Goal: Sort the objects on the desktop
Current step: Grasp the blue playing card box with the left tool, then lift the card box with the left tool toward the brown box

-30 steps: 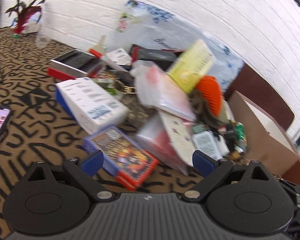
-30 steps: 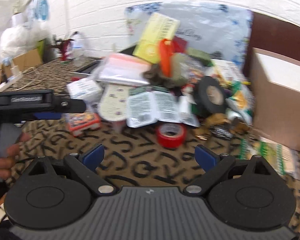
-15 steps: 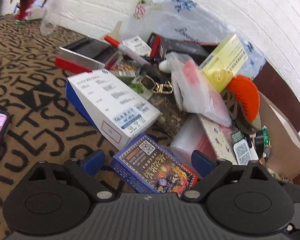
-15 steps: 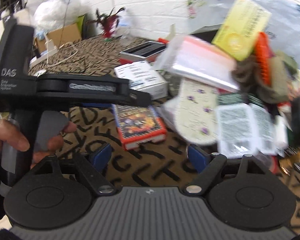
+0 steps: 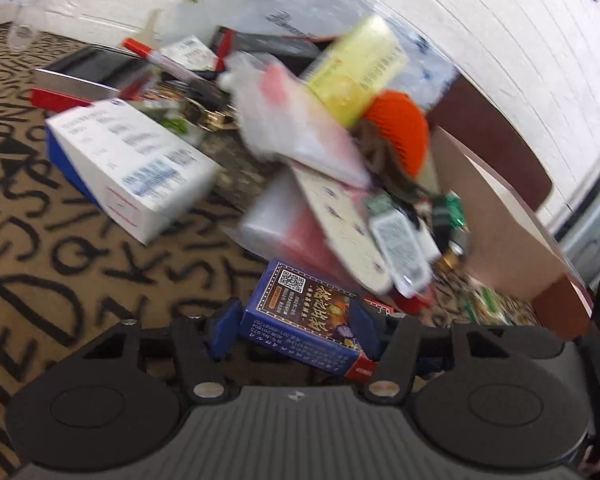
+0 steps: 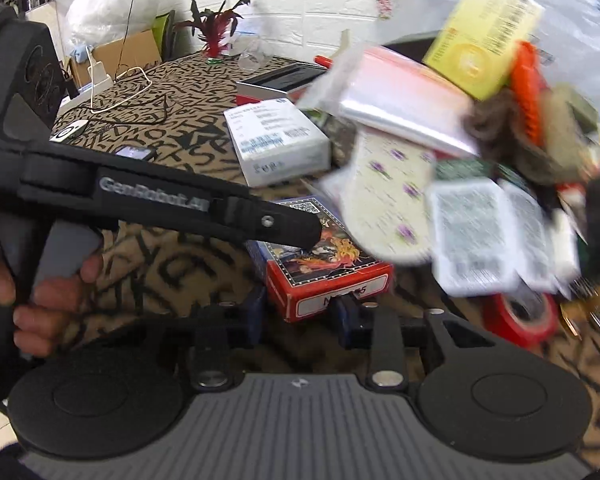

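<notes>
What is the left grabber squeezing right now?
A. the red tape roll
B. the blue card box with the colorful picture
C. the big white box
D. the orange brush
B: in the left wrist view the left gripper has its blue fingers pressed against both sides of the blue card box.

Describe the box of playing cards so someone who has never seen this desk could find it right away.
Start at the big heap of clutter on the letter-patterned tablecloth against the white brick wall. At the heap's near edge, in front of the plain white carton, lies the card box, with the left gripper shut on it. It alone has bright fantasy artwork, a QR code, blue sides and a red end.
</notes>
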{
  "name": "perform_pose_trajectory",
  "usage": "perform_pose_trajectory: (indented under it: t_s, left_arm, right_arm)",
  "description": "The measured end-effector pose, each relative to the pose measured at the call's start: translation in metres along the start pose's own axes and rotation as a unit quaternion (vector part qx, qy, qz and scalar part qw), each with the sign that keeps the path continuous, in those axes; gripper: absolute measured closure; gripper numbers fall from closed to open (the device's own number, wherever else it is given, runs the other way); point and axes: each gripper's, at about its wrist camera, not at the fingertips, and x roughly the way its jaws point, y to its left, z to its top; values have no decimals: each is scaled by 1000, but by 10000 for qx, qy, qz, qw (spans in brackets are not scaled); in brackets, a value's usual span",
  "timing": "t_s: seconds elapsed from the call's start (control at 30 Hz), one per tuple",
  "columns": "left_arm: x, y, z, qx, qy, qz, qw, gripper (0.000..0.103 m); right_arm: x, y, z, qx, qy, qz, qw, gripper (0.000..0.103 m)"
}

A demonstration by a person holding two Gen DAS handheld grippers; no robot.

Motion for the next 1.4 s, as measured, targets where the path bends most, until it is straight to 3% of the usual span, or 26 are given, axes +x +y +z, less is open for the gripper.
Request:
perform_pose_trajectory:
  t_s: [0.13, 0.3, 0.37, 0.47, 0.6, 0.83, 0.97, 1.07, 1.2, 1.33, 1.37, 1.4]
  left_arm:
    - [7, -28, -14, 228, 289, -440, 9984, 41]
    - [16, -58, -25, 683, 481, -760, 9936, 40]
    - [17, -60, -24, 760, 492, -578, 9942, 39]
    - [14, -56, -23, 769, 348, -168, 9963, 23]
    - [16, -52, -18, 644, 390, -133, 9971, 22]
    - [23, -67, -25, 1066, 512, -373, 9923, 30]
    - [22, -67, -26, 1010, 501, -430, 9927, 31]
    - [23, -68, -27, 1065, 521, -439, 9920, 46]
    - [23, -69, -29, 1201, 497, -383, 9908, 45]
    - [26, -75, -28, 1288, 507, -299, 9899, 46]
    - [26, -79, -27, 1328, 477, -297, 9896, 47]
    - [25, -84, -26, 1387, 457, -272, 9889, 49]
  right_arm:
    - [-31, -5, -24, -22, 97, -86, 9999, 69]
    - [-61, -22, -54, 405, 33, -196, 9990, 69]
    - [-67, -29, -59, 536, -55, -355, 9979, 65]
    - [-70, -32, -59, 582, -181, -631, 9961, 48]
    - [-60, -30, -58, 425, -164, -655, 9968, 47]
    - [-62, -28, -60, 156, -191, -668, 9975, 45]
    - [-62, -35, -58, 209, -182, -897, 9956, 45]
    - [-56, -35, -56, 178, -201, -818, 9963, 45]
    - [-49, -31, -55, 133, -228, -905, 9955, 44]
    - [-52, -32, -56, 182, -227, -892, 9956, 49]
    - [-54, -32, -56, 173, -230, -906, 9955, 58]
    - [-56, -33, -56, 207, -225, -913, 9954, 59]
